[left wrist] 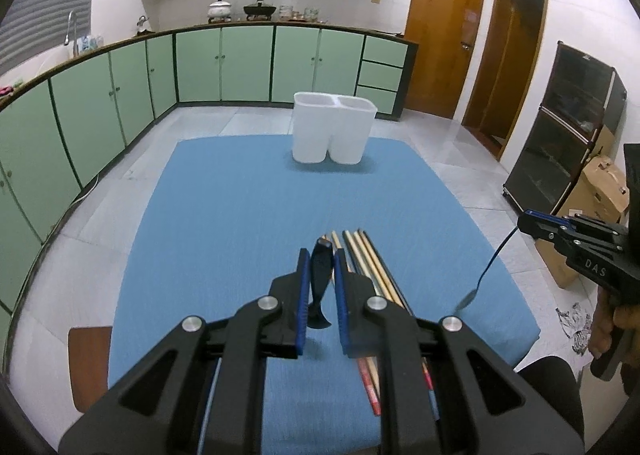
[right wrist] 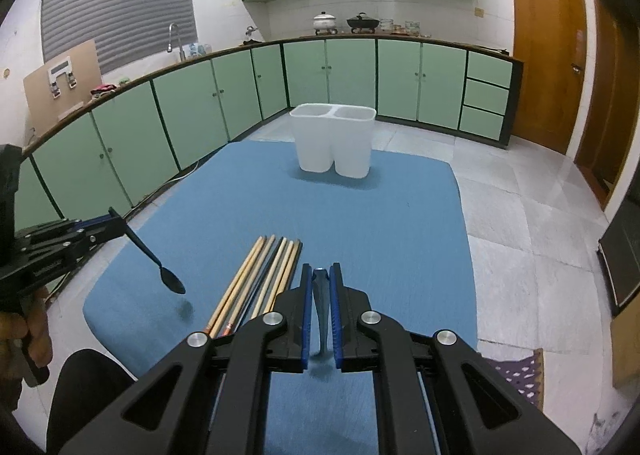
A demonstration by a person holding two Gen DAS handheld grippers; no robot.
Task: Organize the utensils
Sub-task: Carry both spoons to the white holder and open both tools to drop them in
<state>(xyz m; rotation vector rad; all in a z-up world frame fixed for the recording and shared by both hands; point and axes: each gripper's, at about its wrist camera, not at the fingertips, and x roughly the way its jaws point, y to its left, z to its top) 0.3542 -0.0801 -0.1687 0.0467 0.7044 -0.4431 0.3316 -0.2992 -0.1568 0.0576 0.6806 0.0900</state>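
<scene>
Low in the left wrist frame, the left gripper (left wrist: 321, 287) is clamped on a dark spoon (left wrist: 320, 283) held above the blue mat (left wrist: 240, 215), chopsticks (left wrist: 368, 267) lying just right of it. At mid right, the right gripper (left wrist: 524, 221) pinches a second spoon (left wrist: 486, 271), bowl hanging down. Upper centre, the white two-compartment holder (left wrist: 332, 131) stands on the mat's far edge.

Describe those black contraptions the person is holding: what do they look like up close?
Each tool is a matte black plastic frame with triangular cut-outs, round silver pivot bolts and two flat fingers lined with blue pads. The right tool shows pale "DAS" lettering and a pistol-style handle in a bare hand. The left tool looks identical.
</scene>
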